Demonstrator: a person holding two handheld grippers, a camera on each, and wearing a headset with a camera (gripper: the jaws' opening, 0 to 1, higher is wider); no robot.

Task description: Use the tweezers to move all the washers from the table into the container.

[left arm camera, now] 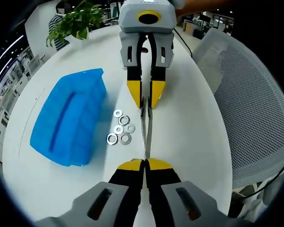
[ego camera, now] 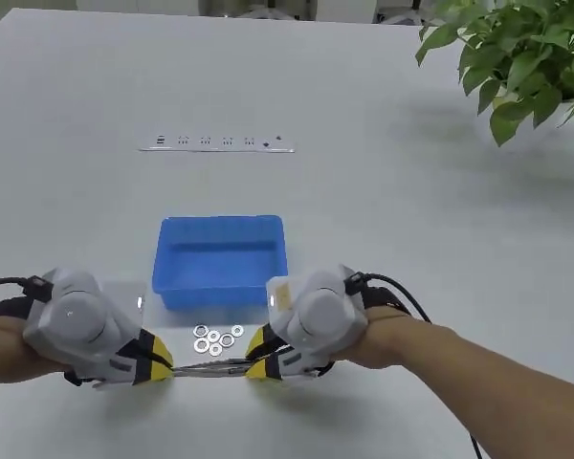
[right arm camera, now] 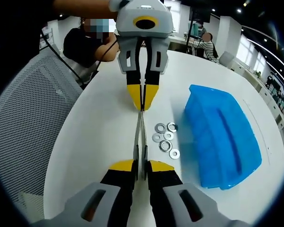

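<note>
Left tongs (ego camera: 165, 362) and right tongs (ego camera: 253, 360) clamp thin metal tweezers (ego camera: 210, 369). Flat ring washers (ego camera: 216, 338) lie beside a blue plastic container (ego camera: 220, 277).

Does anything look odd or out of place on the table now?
Only one oddity: the tweezers are clamped at both ends, by the left gripper and the right gripper at once. The washers lie together beside the blue container, nothing spilled or damaged.

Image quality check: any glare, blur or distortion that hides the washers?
Head view: even, soft light, no glare on the table; faint plant shadow; washers small but distinct. Left gripper view: fisheye bows the container, washers and tweezers sharp. Right gripper view: same bowing, washers legible.
</note>
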